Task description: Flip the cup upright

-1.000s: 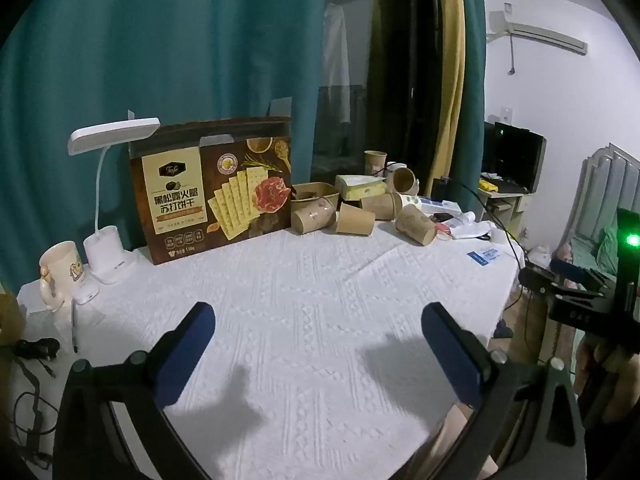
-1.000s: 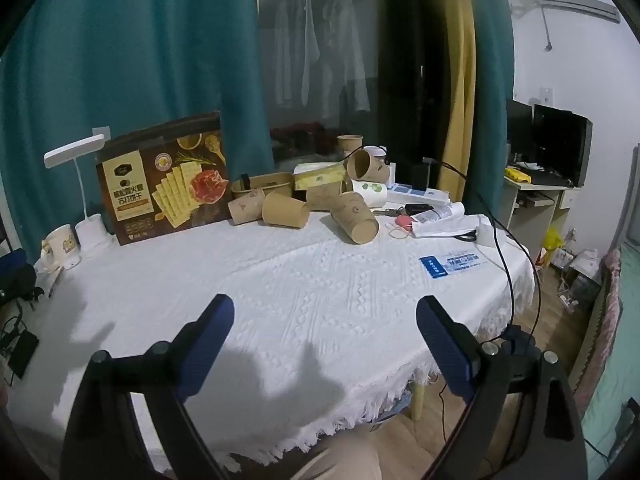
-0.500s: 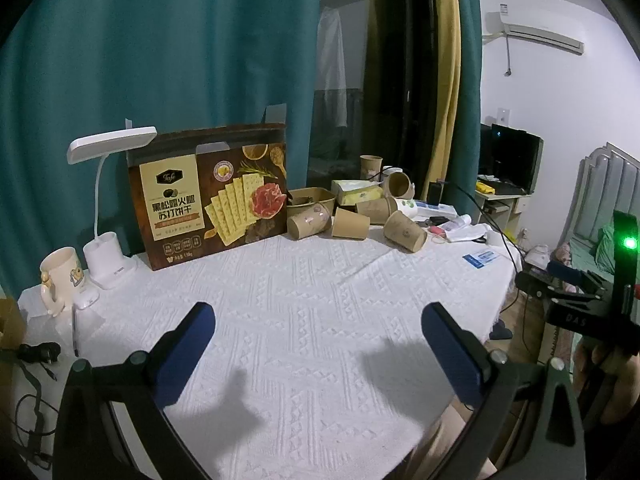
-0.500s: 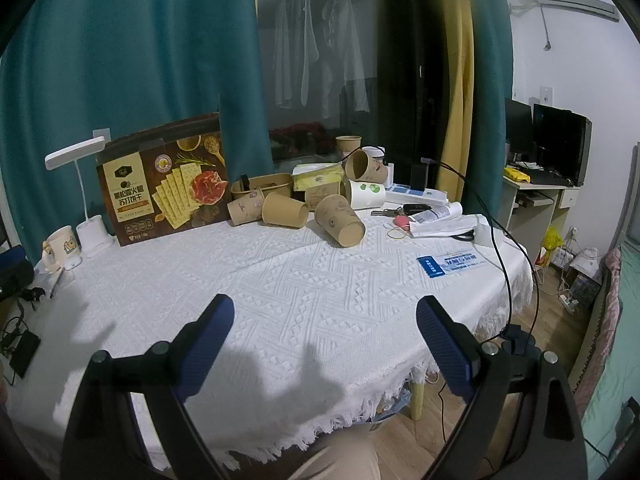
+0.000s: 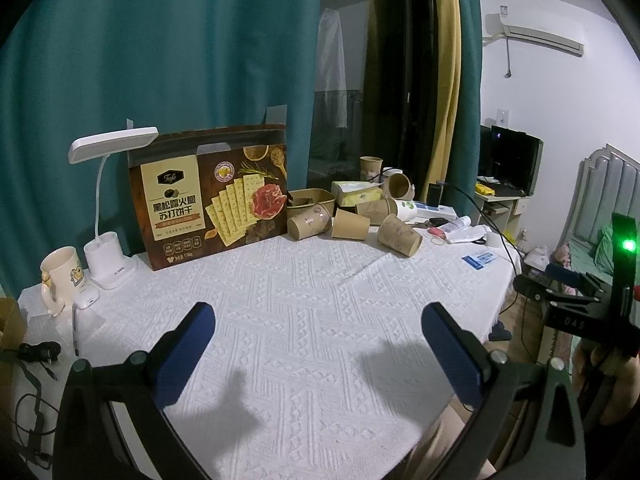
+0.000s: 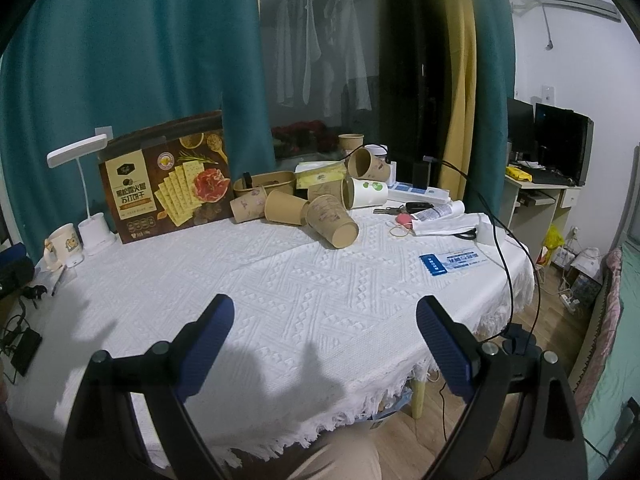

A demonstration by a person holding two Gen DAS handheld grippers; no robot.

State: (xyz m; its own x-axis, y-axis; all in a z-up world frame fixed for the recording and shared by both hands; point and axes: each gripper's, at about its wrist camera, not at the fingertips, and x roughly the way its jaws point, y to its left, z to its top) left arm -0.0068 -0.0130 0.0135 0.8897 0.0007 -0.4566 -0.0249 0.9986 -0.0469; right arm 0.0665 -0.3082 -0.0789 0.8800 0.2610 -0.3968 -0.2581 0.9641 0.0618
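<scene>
Both jaws gape wide and empty: the left hand-held gripper (image 5: pixel 318 350) and right hand-held gripper (image 6: pixel 324 340) hover over the table (image 6: pixel 304 280) (white cloth), the tipped brown cup (image 6: pixel 334 222) lying well ahead of them.

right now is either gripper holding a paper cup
No, the left gripper and the right gripper both hang open and empty over the tablecloth, far from the paper cups.

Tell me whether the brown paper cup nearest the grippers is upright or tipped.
Tipped. The brown paper cup lies on its side on the white tablecloth, its flat base facing the right wrist camera.
</scene>
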